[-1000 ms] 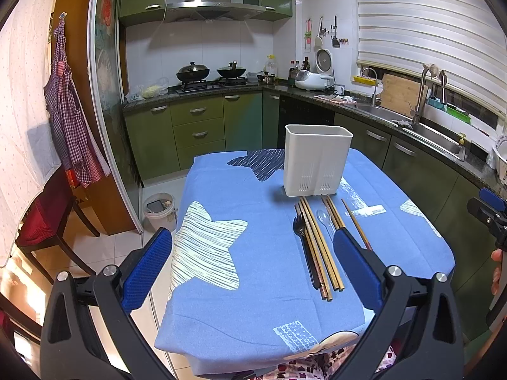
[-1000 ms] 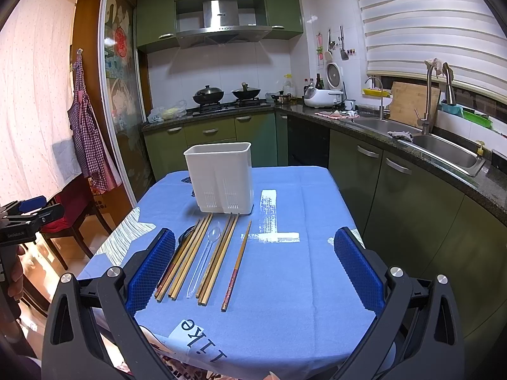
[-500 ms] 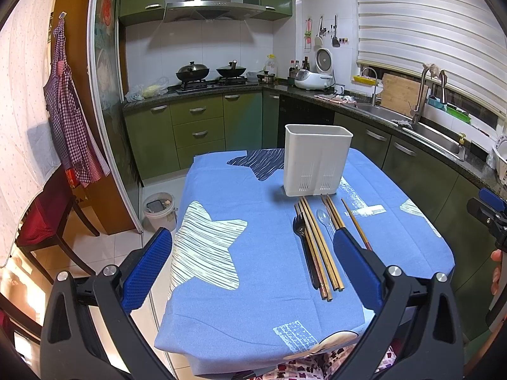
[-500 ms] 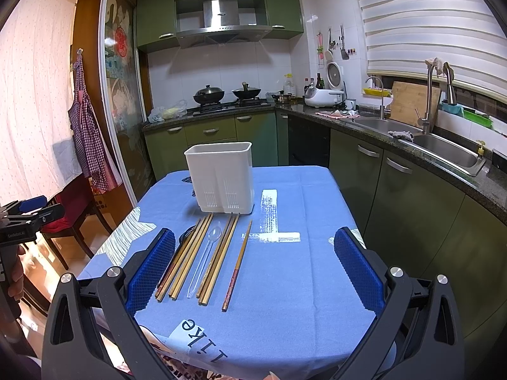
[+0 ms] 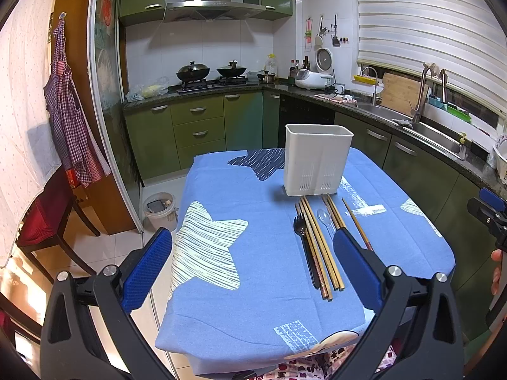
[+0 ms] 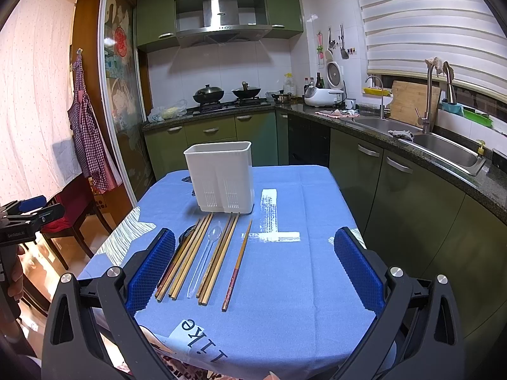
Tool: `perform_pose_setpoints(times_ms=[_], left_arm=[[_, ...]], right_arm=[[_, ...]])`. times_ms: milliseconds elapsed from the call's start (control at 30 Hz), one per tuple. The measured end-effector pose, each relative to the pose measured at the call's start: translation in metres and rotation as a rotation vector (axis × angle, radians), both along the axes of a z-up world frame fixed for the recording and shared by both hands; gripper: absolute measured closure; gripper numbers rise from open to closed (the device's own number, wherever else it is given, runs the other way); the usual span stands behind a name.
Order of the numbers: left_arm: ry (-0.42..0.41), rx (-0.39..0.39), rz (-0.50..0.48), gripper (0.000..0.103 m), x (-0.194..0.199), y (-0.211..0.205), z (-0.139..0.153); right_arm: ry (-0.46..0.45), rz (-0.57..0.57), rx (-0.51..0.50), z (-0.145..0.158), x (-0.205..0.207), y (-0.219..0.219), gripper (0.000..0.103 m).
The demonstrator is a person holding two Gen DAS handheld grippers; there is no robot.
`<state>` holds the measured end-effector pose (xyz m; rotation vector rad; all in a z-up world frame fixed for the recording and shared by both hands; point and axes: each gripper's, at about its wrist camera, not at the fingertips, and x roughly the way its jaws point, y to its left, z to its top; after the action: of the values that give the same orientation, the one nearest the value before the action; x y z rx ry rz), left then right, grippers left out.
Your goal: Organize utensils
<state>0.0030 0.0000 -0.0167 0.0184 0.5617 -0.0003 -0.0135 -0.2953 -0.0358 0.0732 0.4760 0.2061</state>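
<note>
- Left wrist view: the left gripper (image 5: 252, 261) hovers over the near edge of the blue tablecloth (image 5: 240, 196), jaws wide apart, gripping nothing.
- Right wrist view: the right gripper (image 6: 255, 264) likewise hangs with jaws spread, empty.
- A white utensil holder (image 6: 221, 177) stands upright on the cloth.
- Just in front of the holder lie wooden chopsticks (image 6: 190, 255), a clear plastic spoon (image 6: 204, 258) and a dark spoon (image 5: 301, 231), side by side, their far ends almost touching its base.
</note>
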Motion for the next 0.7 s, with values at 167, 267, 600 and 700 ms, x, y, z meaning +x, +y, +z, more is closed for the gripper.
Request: perform_pose_setpoints(times_ms=[167, 267, 600, 700], left_arm=[[0.002, 0.001, 0.0, 0.006, 0.0, 0.0, 0.0], [0.004, 0.002, 0.001, 0.006, -0.001, -0.001, -0.005], [0.023, 0.004, -0.007, 0.006, 0.003, 0.0, -0.013], [0.064, -0.009, -0.031, 0.006, 0.021, 0.0, -0.016]], right_arm=[[0.003, 0.001, 0.001, -0.005, -0.002, 0.003, 0.004], [0.005, 0.001, 0.001, -0.004, -0.001, 0.002, 0.004], [0.036, 0.028, -0.014, -0.006, 0.009, 0.006, 0.004], [0.097, 0.055, -0.042, -0.011, 0.028, 0.011, 0.004]])
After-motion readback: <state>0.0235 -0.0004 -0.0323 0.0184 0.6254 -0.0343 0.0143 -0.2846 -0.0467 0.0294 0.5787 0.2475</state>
